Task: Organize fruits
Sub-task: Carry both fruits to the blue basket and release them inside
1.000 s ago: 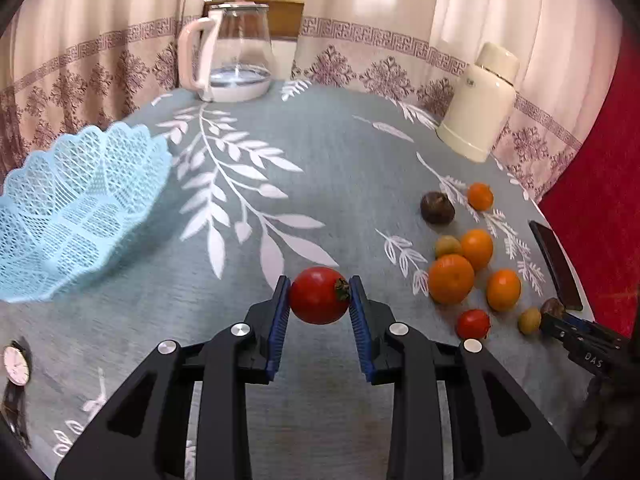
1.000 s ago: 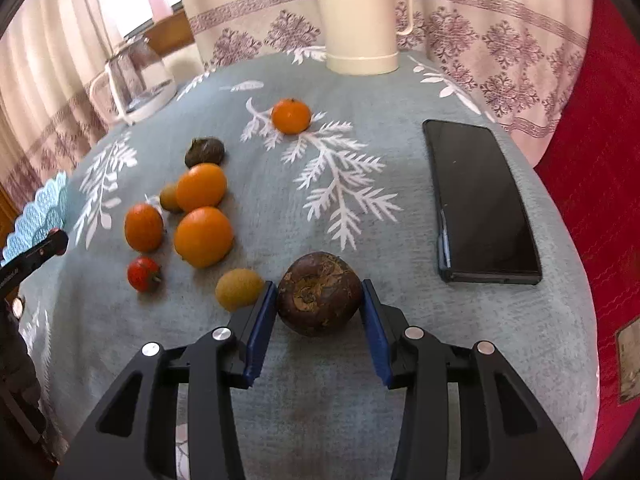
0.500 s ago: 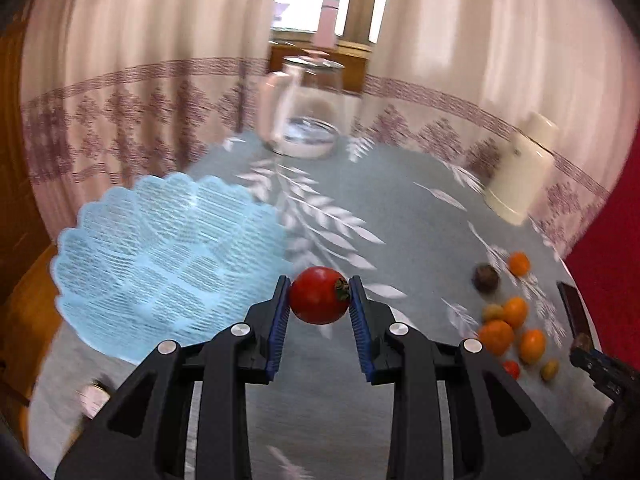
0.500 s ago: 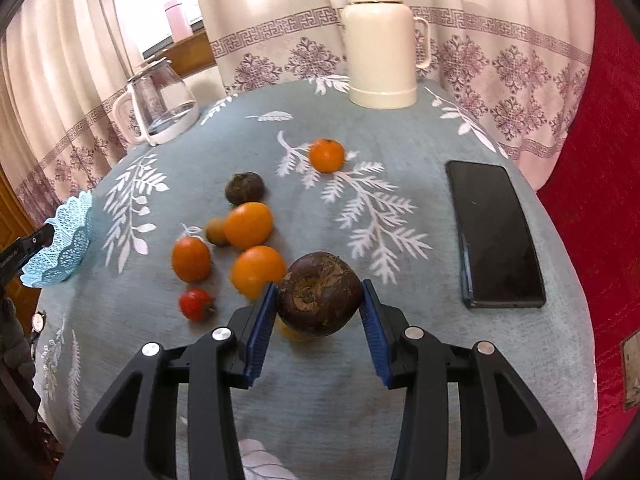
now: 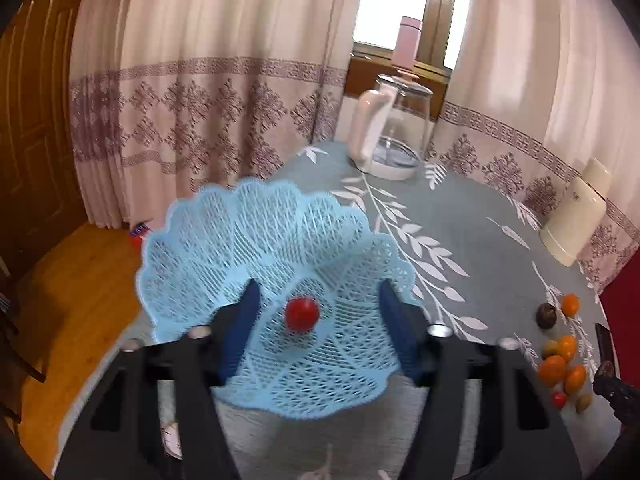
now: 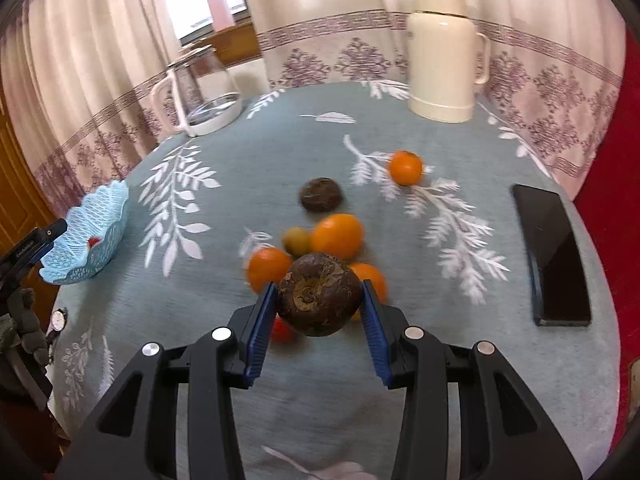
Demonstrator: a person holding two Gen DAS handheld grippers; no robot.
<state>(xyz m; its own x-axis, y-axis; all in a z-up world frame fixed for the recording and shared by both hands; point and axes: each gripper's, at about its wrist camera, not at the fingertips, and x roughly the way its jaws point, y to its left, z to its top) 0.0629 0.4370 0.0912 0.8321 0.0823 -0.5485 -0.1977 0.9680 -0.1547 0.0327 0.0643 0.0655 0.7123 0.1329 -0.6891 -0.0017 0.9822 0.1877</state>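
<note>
The left gripper (image 5: 316,316) hangs over the light-blue plastic lattice basket (image 5: 256,240) with its blue-padded jaws spread wide and holding nothing; the small red tomato (image 5: 302,313) lies in the middle of the basket, in line between the two jaws but clear of both pads. The basket sits at the near left edge of the round table under a grey-blue cloth with white leaf prints (image 5: 472,216). The right gripper (image 6: 319,312) is clenched on a round dark-brown rough-skinned fruit (image 6: 319,294), which fills the gap between its pads, both touching its sides, above the cloth. Just beyond that fruit, a cluster of orange citrus fruits (image 6: 337,236) and a small yellow-green fruit (image 6: 296,241) rest on the cloth, with a second dark-brown fruit (image 6: 321,194) and a lone orange (image 6: 406,167) farther away. A black phone (image 6: 554,254) lies flat at the right, a cream thermos jug (image 6: 442,50) stands at the far side, and a clear glass kettle (image 6: 204,88) stands at the far left.
</note>
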